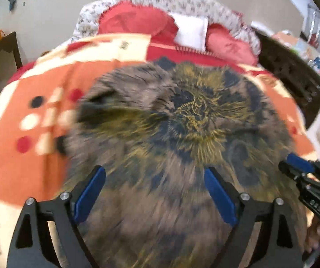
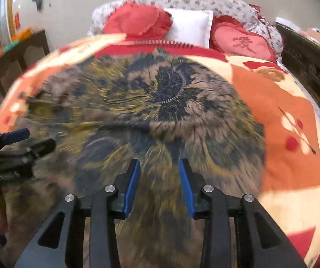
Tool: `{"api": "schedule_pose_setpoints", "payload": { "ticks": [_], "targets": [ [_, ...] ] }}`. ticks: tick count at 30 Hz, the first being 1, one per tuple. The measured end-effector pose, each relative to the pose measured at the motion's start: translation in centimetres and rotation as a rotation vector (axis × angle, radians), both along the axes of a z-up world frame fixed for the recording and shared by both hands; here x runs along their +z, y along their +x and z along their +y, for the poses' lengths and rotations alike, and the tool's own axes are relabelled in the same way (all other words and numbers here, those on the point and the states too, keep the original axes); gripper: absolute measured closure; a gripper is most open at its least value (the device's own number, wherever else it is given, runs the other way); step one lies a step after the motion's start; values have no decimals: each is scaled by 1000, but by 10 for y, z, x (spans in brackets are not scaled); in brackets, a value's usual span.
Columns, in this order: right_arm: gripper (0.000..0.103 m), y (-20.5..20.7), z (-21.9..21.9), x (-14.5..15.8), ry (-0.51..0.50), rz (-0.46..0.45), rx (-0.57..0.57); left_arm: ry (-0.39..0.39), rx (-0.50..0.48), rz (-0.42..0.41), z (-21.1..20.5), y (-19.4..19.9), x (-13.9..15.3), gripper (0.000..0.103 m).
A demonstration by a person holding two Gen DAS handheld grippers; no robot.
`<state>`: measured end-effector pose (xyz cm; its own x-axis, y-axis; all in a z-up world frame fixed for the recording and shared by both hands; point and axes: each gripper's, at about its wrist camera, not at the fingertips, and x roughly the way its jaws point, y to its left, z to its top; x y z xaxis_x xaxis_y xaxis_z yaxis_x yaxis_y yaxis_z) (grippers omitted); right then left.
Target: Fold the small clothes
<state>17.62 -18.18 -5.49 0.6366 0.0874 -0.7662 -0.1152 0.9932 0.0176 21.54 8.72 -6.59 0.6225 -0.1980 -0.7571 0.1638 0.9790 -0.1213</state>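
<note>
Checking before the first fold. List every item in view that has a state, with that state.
patterned garment: spread flat on the blanket, unfolded, not gripped.
left gripper: open wide above the garment, empty.
right gripper: open, narrower gap, empty.
orange blanket: spread over the bed.
white pillow: propped between two red cushions.

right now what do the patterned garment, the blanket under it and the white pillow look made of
Patterned garment: thin woven cloth, matte, probably cotton or a blend; it drapes and wrinkles softly.
Blanket: thick fleece-like plush, judging by its soft, fuzzy-edged print.
White pillow: smooth plain fabric, slightly shiny, possibly satin or polyester.
</note>
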Motion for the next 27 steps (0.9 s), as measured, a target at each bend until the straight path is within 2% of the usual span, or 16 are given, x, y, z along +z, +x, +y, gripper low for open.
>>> {"api": "schedule_pose_setpoints", "payload": {
  "ticks": [4,8,9,11,14,17,21,27],
  "targets": [
    [66,-59,2,-8,-6,45,24,33,-54,27,49,-64,9,10],
    [66,-108,3,-35,-21,110,28,78,-34,62,89,-120,2,10],
    [66,-118,4,-38,-29,89,26,80,-21,67,98,-136,0,10],
    [66,-129,2,-37,-30,80,12,54,-5,76,112,-165,-4,10],
    [62,-136,-3,-35,11,89,-10,-65,-21,123,129,-208,-17,10],
    [60,-142,4,-41,-22,40,-2,-107,-25,183,135,-234,-34,10],
    [60,-150,13,-46,-83,-8,10,-103,-30,173,132,-252,-41,7],
    [60,-152,11,-46,-72,-21,12,10,-10,183,113,-255,-50,4]
  ]
}}
